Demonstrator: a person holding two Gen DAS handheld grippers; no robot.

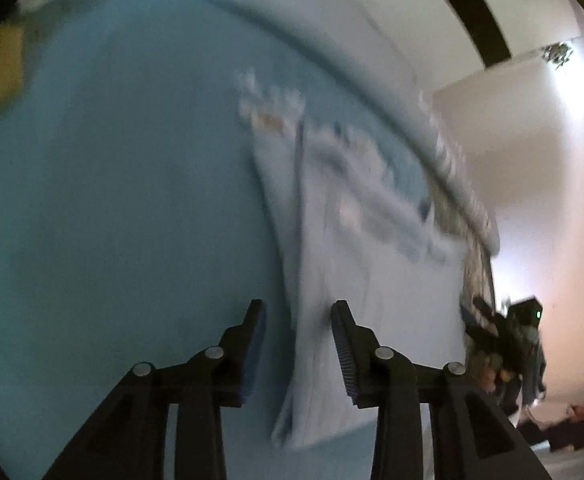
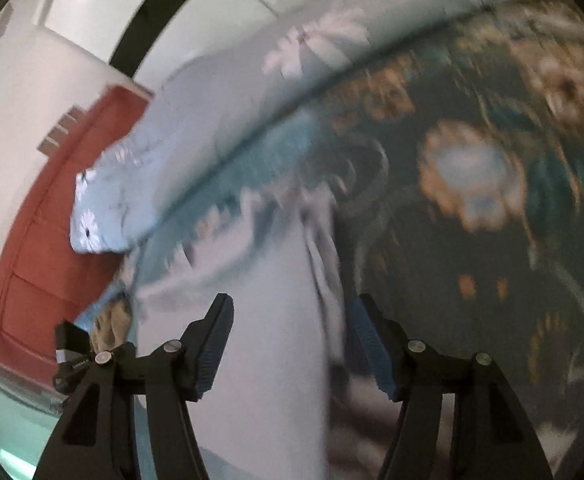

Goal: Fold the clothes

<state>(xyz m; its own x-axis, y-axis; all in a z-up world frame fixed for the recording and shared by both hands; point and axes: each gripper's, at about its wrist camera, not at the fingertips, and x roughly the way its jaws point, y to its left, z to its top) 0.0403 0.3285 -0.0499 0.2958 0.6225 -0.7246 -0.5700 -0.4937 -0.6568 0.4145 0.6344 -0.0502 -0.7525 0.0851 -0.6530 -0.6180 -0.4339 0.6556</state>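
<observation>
Pale white-blue garment [image 1: 376, 280], soft, creased, blurred print at its far end, lying flat on the bed's blue sheet [image 1: 111, 200]. Left tool [image 1: 298, 312] and right tool [image 2: 292, 308] both parted, gripping nothing, above its edges.

The bed sheet [image 1: 111, 200] is a plain teal-blue; the garment [image 1: 372, 272] lying on it is pale, whitish blue, with a blurred white, grey-blue and small orange print towards its far end, perhaps an animal motif, though the blur hides it; the left claw [image 1: 298, 312] is black with blue ribbed pads [image 1: 255, 356]; the right claw [image 2: 294, 306] is the same black with blue pads [image 2: 366, 344]; the bedspread [image 2: 472, 200] is dark green with golden-tan flowers and pale curling lines; the pillow [image 2: 103, 204] is light blue with white daisies; the door [image 2: 51, 240] is brick red; the wall [image 1: 532, 128] is white.
</observation>
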